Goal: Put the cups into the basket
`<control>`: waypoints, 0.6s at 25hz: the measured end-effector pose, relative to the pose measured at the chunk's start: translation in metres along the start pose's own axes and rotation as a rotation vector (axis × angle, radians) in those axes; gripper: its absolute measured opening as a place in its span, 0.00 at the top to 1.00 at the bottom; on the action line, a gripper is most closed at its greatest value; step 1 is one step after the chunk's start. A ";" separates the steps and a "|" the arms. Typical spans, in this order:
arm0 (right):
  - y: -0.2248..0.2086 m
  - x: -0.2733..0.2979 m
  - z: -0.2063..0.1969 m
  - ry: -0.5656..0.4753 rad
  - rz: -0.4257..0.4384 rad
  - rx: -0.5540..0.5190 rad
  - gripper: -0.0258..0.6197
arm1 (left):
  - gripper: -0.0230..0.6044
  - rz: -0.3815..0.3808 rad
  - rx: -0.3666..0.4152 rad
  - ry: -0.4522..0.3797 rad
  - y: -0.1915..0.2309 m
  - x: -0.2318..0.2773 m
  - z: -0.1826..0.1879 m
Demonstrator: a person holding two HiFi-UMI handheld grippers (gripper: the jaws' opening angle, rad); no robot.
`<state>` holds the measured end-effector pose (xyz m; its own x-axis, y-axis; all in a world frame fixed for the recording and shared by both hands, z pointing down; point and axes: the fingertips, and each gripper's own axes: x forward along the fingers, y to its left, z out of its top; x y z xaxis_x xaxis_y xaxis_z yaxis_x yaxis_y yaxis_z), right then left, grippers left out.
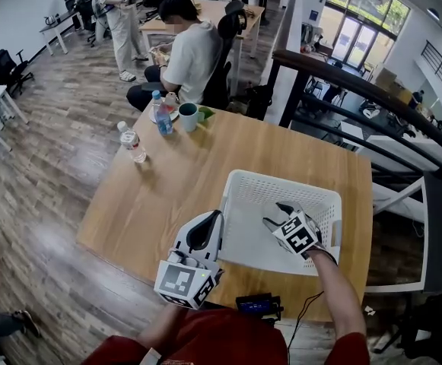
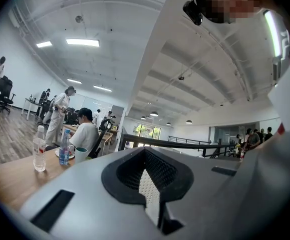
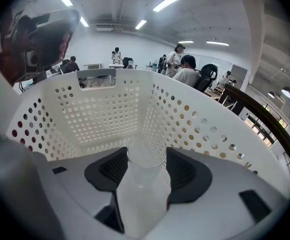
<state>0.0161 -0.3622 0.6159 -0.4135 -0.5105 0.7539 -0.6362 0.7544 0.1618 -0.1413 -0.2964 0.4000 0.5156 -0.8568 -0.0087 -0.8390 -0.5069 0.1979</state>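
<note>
One clear cup (image 3: 145,194), in R claw (image 3: 145,166), inside white basket (image 3: 100,114).

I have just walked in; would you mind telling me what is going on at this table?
A person is working with a handheld gripper in each hand. The right gripper is down inside the white basket on the wooden table, its jaws closed on a clear cup that it has not yet let go. The left gripper is beside the basket's left wall, jaws together and empty. A green cup stands near the table's far edge.
</note>
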 end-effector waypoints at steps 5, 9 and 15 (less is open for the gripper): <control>-0.003 -0.005 -0.004 -0.002 -0.007 0.004 0.58 | 0.95 -0.010 -0.003 0.001 -0.002 0.001 -0.001; -0.007 -0.009 -0.009 0.011 -0.014 0.029 0.58 | 0.95 -0.013 -0.008 0.009 -0.002 0.002 -0.005; -0.010 -0.015 -0.020 0.013 -0.012 0.056 0.58 | 0.95 -0.016 -0.013 0.020 -0.005 0.003 -0.008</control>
<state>0.0417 -0.3542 0.6160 -0.3976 -0.5134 0.7605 -0.6768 0.7237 0.1348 -0.1346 -0.2953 0.4070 0.5321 -0.8466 0.0075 -0.8285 -0.5188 0.2108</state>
